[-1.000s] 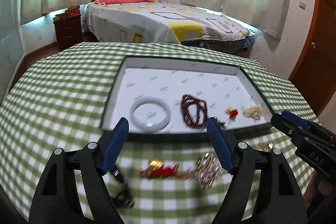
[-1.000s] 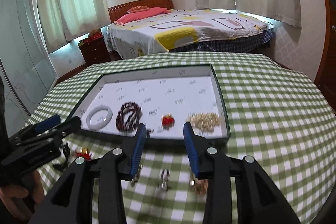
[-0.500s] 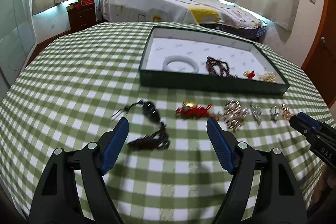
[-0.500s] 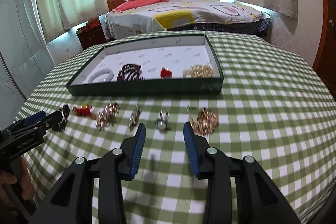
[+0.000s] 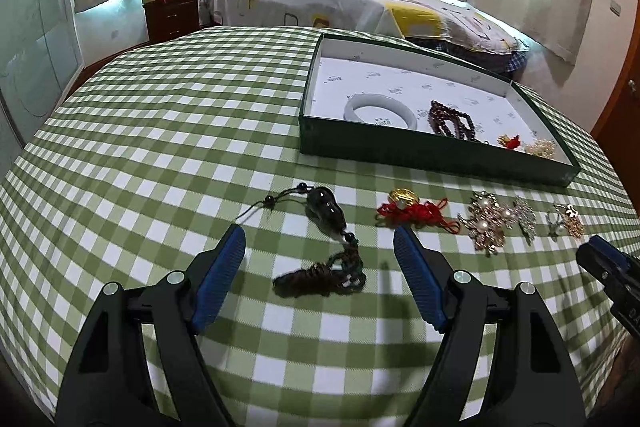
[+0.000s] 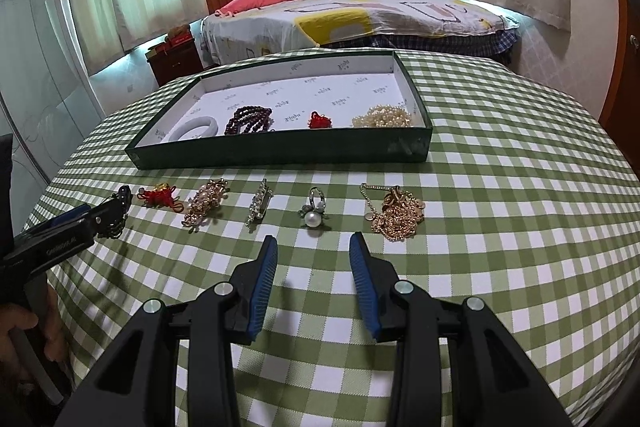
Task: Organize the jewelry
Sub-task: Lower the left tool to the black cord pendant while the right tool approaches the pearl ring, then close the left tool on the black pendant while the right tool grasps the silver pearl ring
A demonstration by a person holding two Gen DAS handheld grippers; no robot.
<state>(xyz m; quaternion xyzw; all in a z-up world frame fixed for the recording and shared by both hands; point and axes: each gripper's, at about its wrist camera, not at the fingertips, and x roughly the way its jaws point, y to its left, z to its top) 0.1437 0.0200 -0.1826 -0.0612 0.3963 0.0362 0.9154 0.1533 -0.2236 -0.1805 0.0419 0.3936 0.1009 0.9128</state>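
Note:
A dark green tray [image 5: 400, 153] [image 6: 280, 151] lined in white holds a white bangle [image 5: 380, 111], dark red beads [image 6: 248, 119], a red charm [image 6: 320, 119] and pearls [image 6: 384, 117]. In front of it, on the checked cloth, lie a dark pendant with tassel [image 5: 326, 243], a red knot charm [image 5: 412, 209], a pearl brooch [image 6: 204, 205], a slim brooch [image 6: 259, 206], a pearl ring [image 6: 314, 213] and a gold chain [image 6: 396, 213]. My left gripper [image 5: 320, 241] stands open above the pendant. My right gripper [image 6: 313, 247] is open just short of the ring, holding nothing.
The round table's green checked cloth [image 6: 520, 187] drops off at the near edge. A bed [image 6: 360, 15], a nightstand [image 5: 172, 11] and curtained windows stand beyond. A person's hand [image 6: 24, 339] holds the left gripper's handle at lower left.
Both grippers have pulled back from the tray and sunk toward the cloth; the loose row of jewelry now lies ahead of the fingers. The jaws have kept their width.

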